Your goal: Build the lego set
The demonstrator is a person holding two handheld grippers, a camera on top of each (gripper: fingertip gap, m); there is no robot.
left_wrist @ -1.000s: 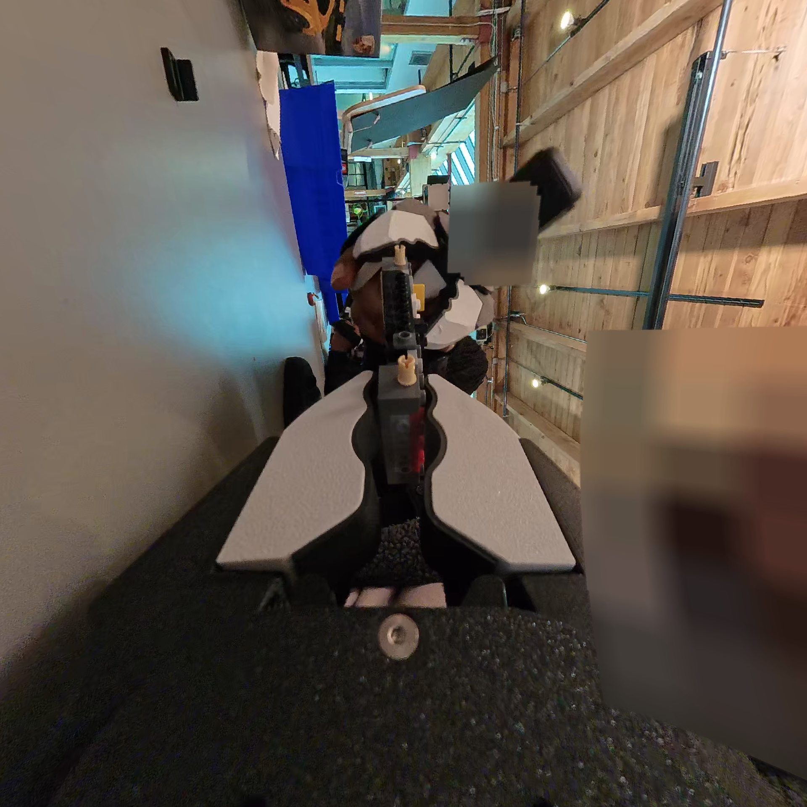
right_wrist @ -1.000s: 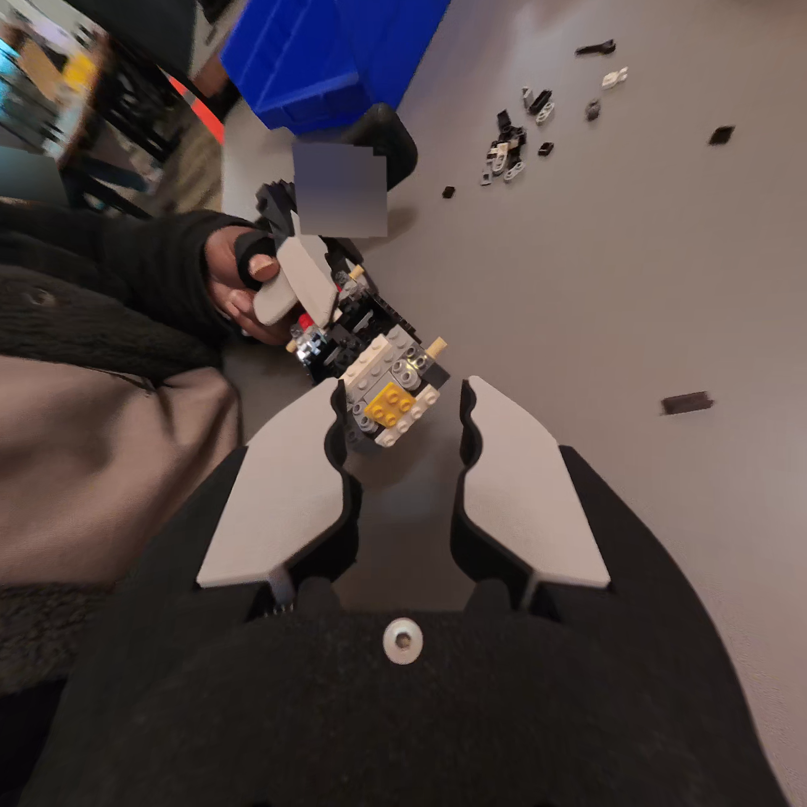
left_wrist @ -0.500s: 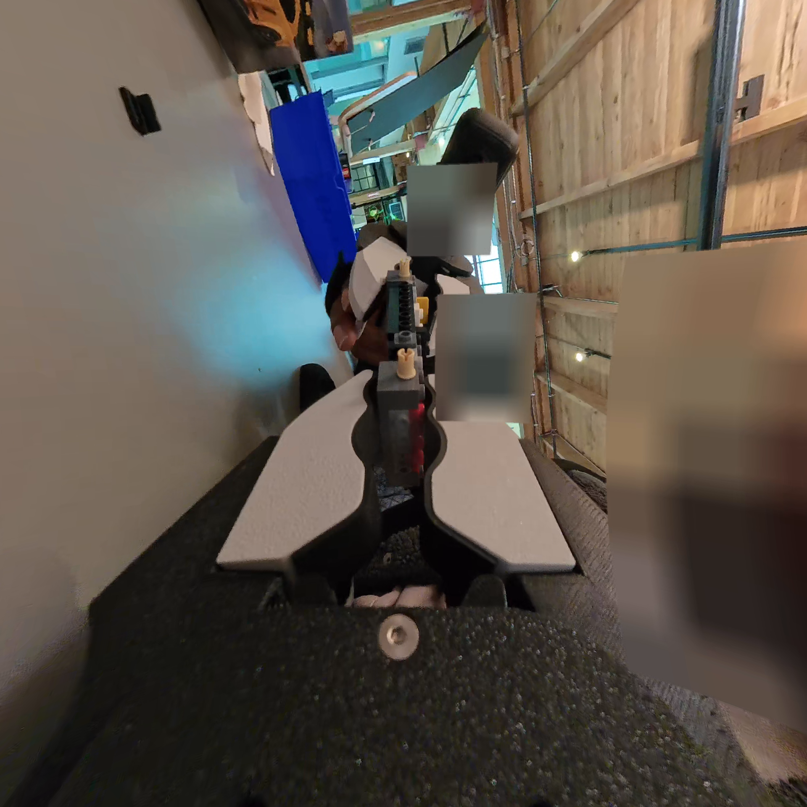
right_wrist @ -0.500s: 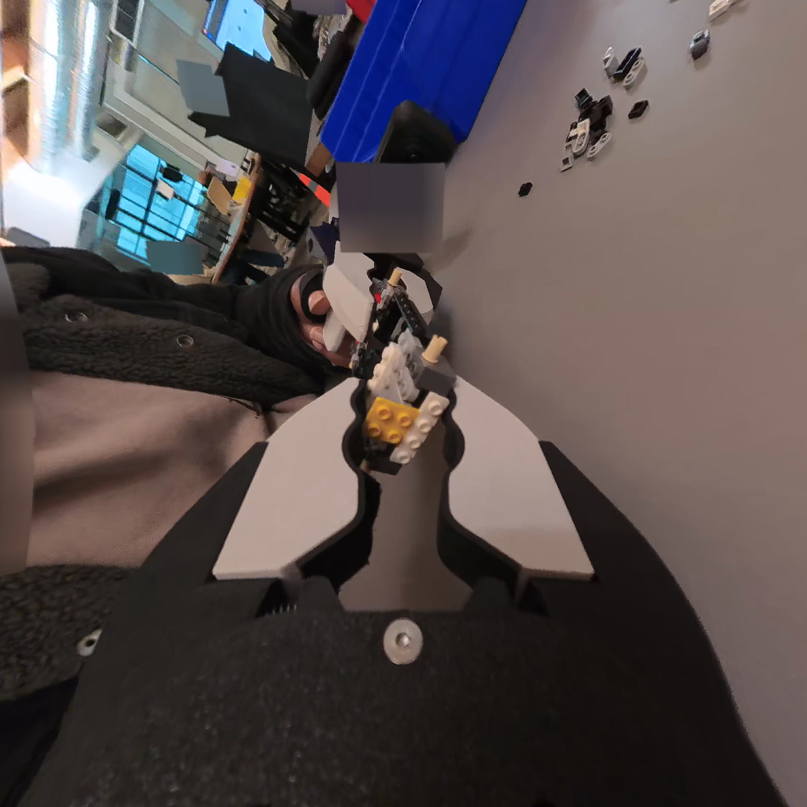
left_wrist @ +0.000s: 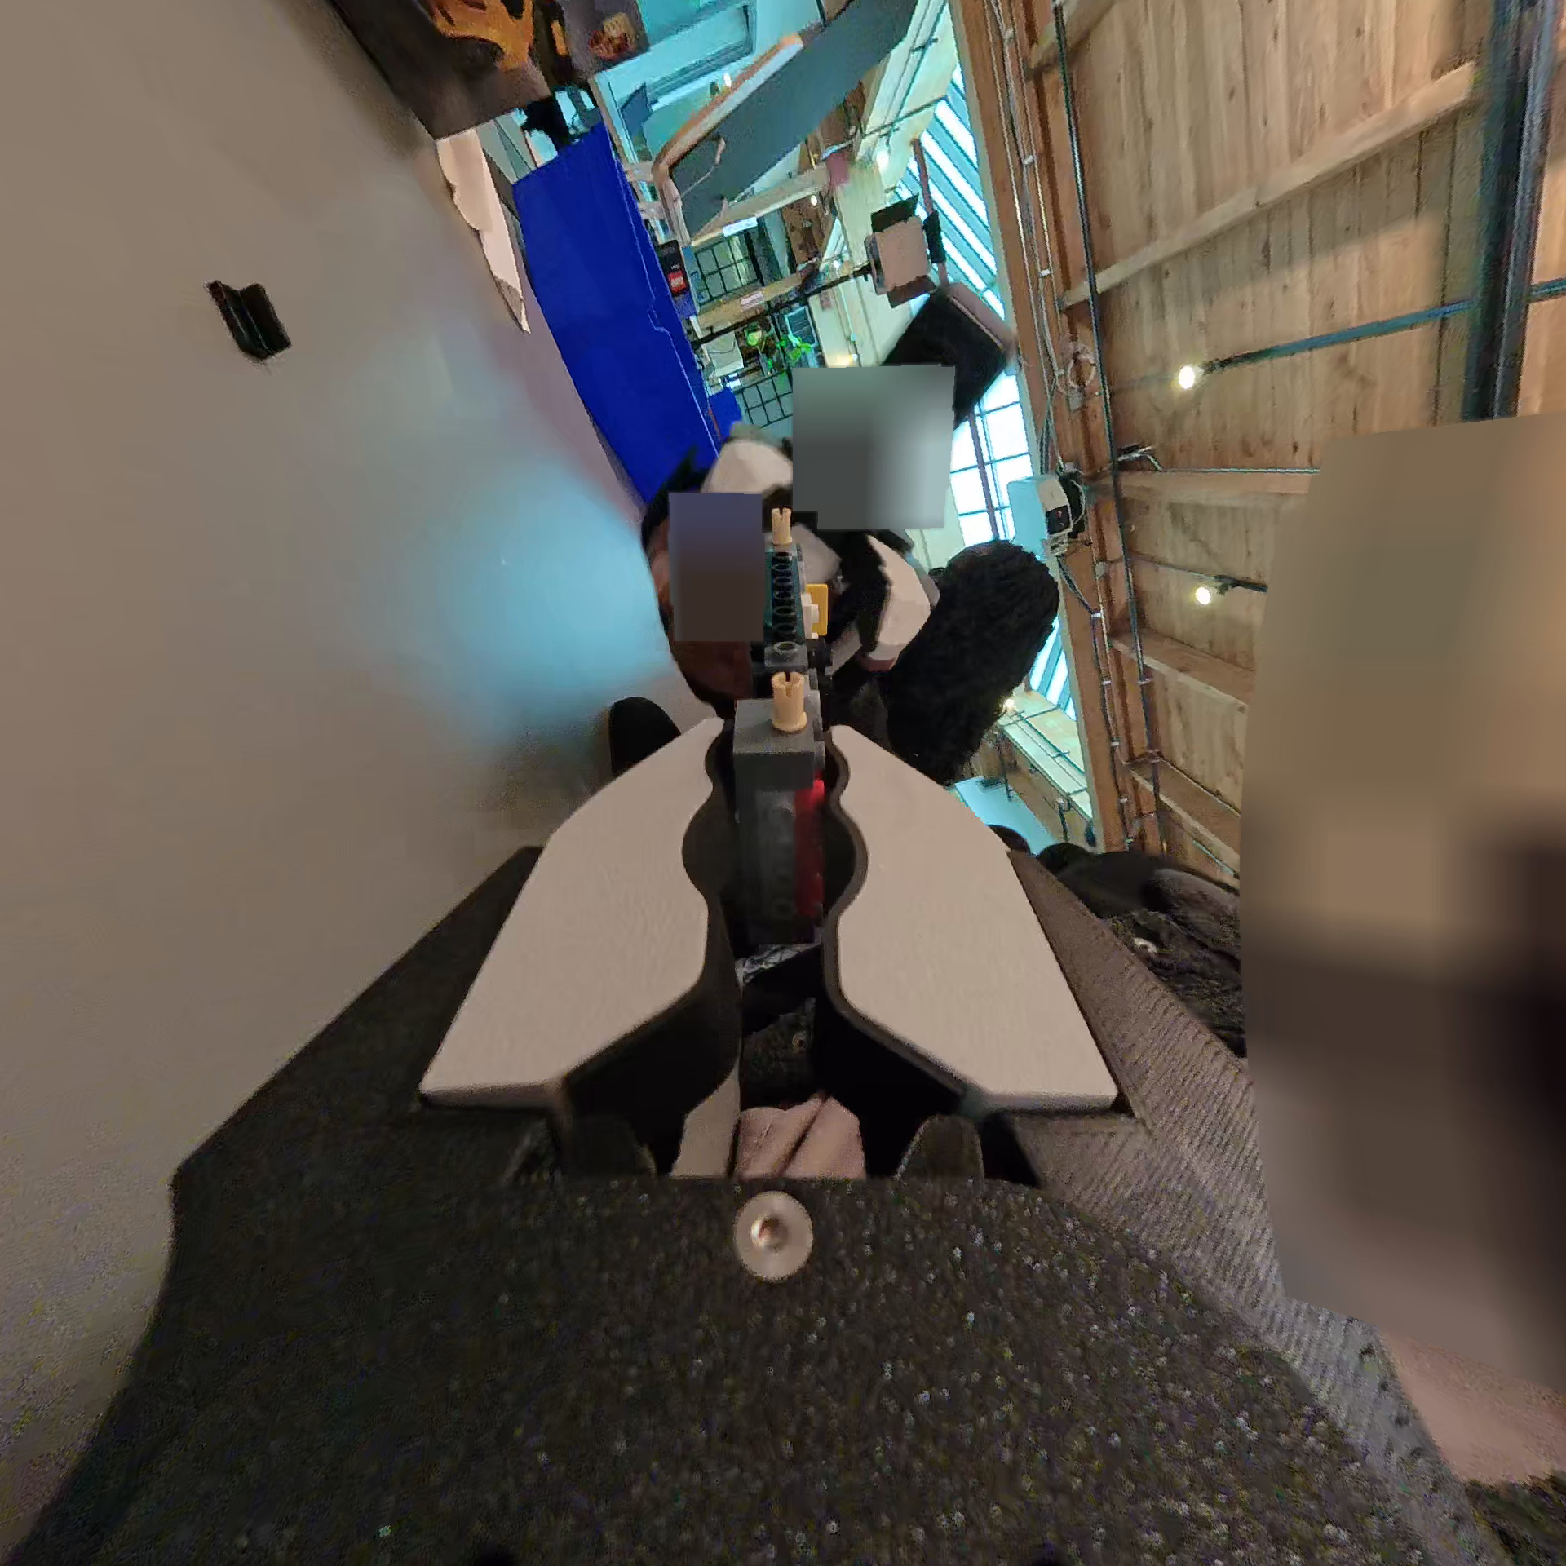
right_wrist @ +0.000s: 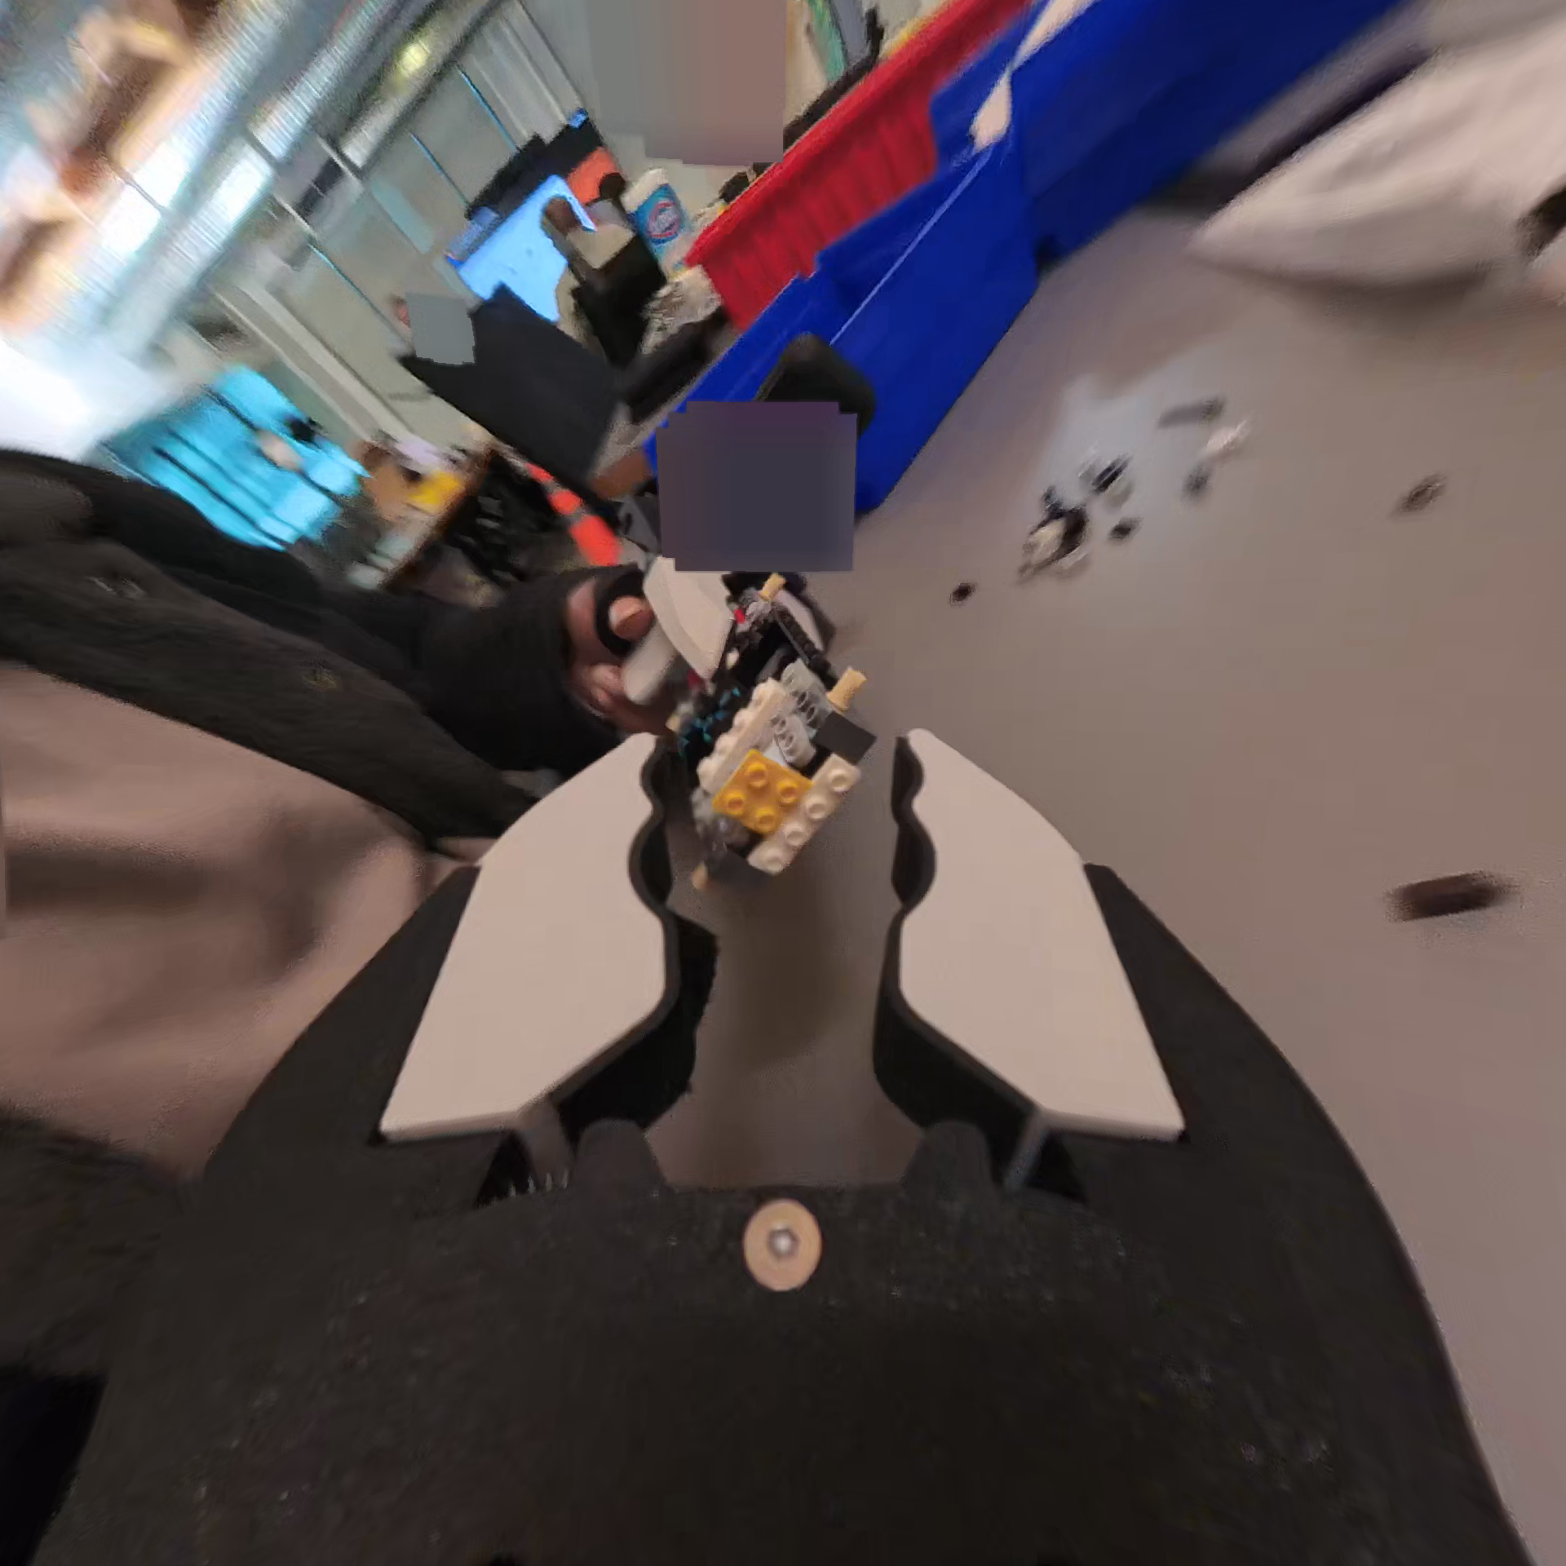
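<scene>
Left gripper (left_wrist: 775, 763) clamped on lego model (right_wrist: 775, 754), held in air off tabletop (right_wrist: 1186, 763). Right gripper (right_wrist: 775, 784) wide, fingers either side of model's end, not touching. Loose pcs (right_wrist: 1068, 525) toward blue bins (right_wrist: 932, 322), blurred.

Your grey surface (right_wrist: 1229, 678), with loose parts scattered across it.

In your right wrist view a small cluster of black and white pieces (right_wrist: 1072, 521) lies on it near the blue bins (right_wrist: 949, 313) standing at its far edge, a few stray dark bits beyond, and one dark flat piece (right_wrist: 1449, 896) sits alone, well apart. Everything there is blurred.
</scene>
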